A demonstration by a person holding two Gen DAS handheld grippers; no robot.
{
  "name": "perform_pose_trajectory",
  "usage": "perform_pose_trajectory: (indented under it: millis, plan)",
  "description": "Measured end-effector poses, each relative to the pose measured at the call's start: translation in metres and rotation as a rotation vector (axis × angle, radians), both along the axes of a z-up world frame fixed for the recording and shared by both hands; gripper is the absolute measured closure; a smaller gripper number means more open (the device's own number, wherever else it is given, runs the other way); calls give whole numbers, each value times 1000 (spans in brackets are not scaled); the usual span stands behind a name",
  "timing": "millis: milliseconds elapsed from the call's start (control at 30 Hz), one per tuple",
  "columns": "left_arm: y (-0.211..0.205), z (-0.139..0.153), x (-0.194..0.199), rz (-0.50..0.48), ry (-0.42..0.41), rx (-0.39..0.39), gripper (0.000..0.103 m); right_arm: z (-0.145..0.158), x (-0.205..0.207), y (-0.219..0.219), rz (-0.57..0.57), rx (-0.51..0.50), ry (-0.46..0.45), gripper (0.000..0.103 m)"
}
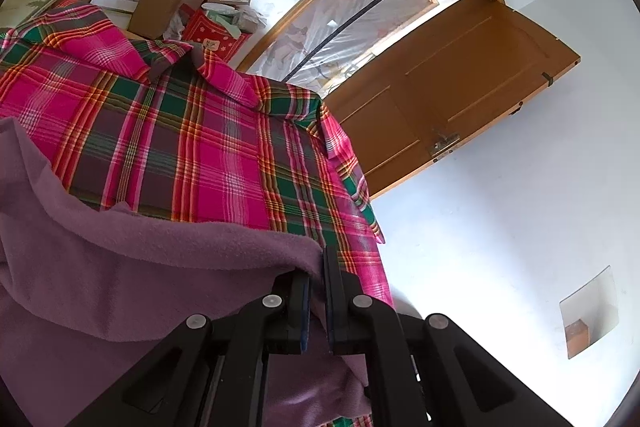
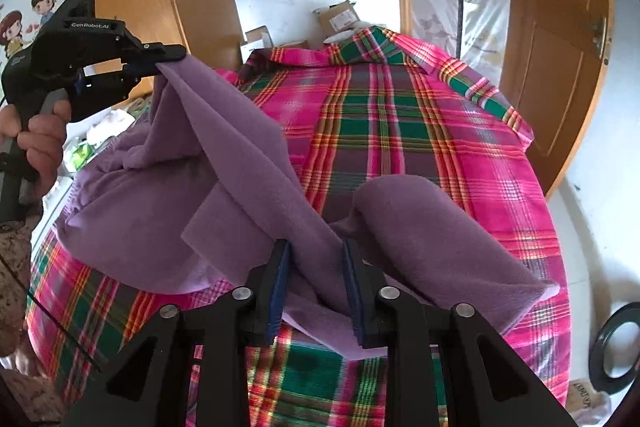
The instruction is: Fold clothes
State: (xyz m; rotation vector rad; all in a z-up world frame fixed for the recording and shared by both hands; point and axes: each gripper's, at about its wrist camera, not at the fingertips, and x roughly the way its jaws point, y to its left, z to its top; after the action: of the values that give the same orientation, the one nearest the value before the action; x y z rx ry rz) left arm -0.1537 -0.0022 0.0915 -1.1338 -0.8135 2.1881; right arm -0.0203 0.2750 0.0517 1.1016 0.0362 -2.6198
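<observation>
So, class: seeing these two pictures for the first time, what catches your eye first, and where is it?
The bright pink-and-green plaid cloth covering the whole bed grabs attention first. Over it, a purple fleece garment hangs between the left hand-held gripper, raised at upper left, and the right hand-held gripper at bottom centre.

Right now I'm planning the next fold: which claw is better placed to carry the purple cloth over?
Left. The left claw is shut on a raised corner of the purple cloth; the right claw stands open around it.
</observation>
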Motion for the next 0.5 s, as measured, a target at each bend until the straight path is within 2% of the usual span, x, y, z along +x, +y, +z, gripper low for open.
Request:
perform_pose_trajectory:
  millis: [100,500]
  plan:
    - [3,-4,-4,-5,-11,-6,97,4,-4,5,-30,7,20,98]
    - [11,-14,-19,-9,-37,-29,97,39,-32,20,-141,64,138,98]
